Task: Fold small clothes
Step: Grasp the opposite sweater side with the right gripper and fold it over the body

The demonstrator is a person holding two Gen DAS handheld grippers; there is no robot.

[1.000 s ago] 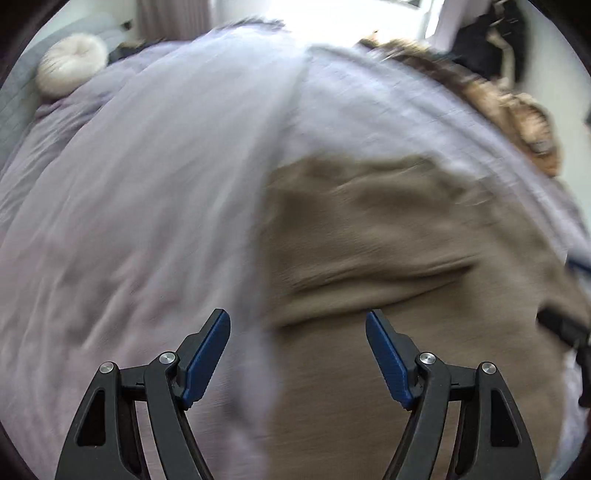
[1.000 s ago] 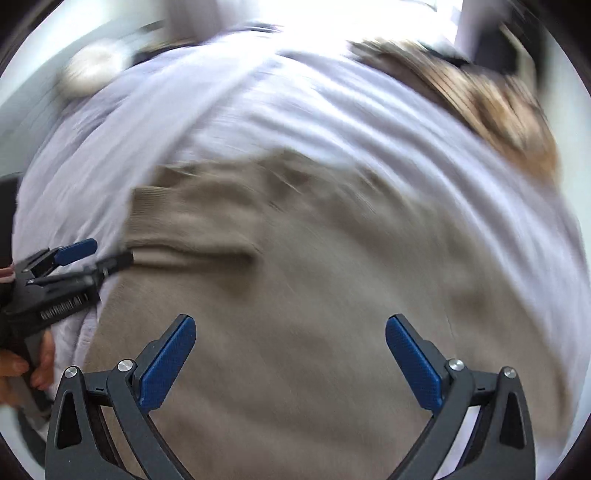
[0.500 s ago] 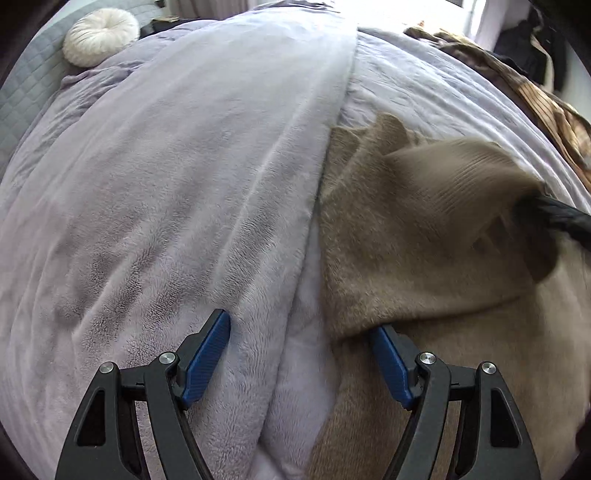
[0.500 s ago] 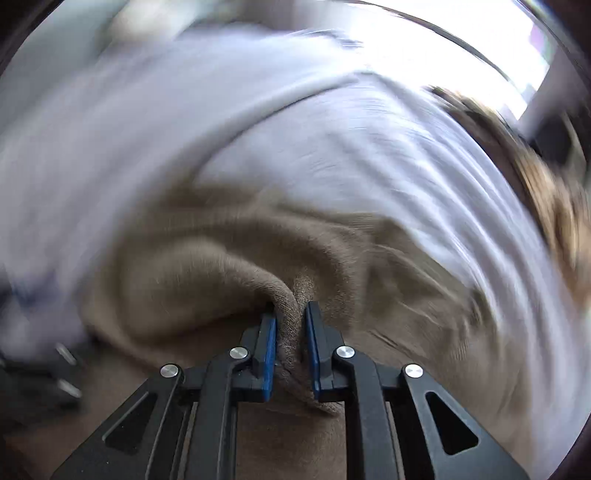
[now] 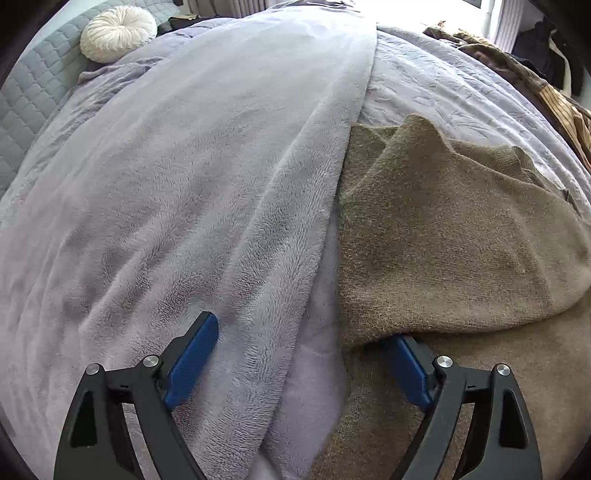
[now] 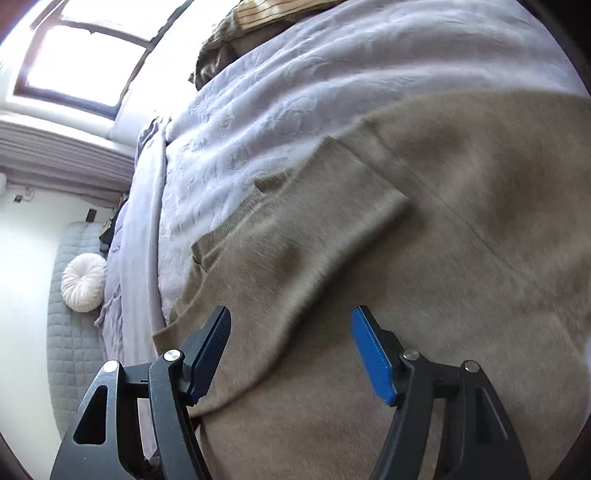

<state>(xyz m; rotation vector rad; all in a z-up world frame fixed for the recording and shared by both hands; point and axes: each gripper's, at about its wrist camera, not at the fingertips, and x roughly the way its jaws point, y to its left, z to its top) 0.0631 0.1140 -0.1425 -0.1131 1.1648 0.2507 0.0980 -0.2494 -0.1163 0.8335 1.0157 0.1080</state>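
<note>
A tan knit sweater [image 5: 443, 236] lies on the bed, one sleeve folded across its body. My left gripper [image 5: 306, 354] is open at the sweater's left edge; its right fingertip [image 5: 406, 354] is tucked under the folded sleeve and its left one rests over the lilac blanket. In the right wrist view the sweater [image 6: 424, 229] fills the frame with the folded sleeve lying flat. My right gripper [image 6: 291, 347] is open and empty just above the sweater.
A fluffy lilac blanket [image 5: 177, 206] covers the bed's left half over a quilted lilac cover [image 5: 443, 85]. A round white cushion [image 5: 116, 33] sits by the grey headboard [image 6: 70, 325]. Brown striped clothing [image 5: 554, 99] lies at the far right. A window [image 6: 85, 55] is beyond.
My right gripper, shut on the sleeve half a second ago, has let it go and opened; the sleeve now lies folded across the sweater. My left gripper stayed open at the sweater's edge.
</note>
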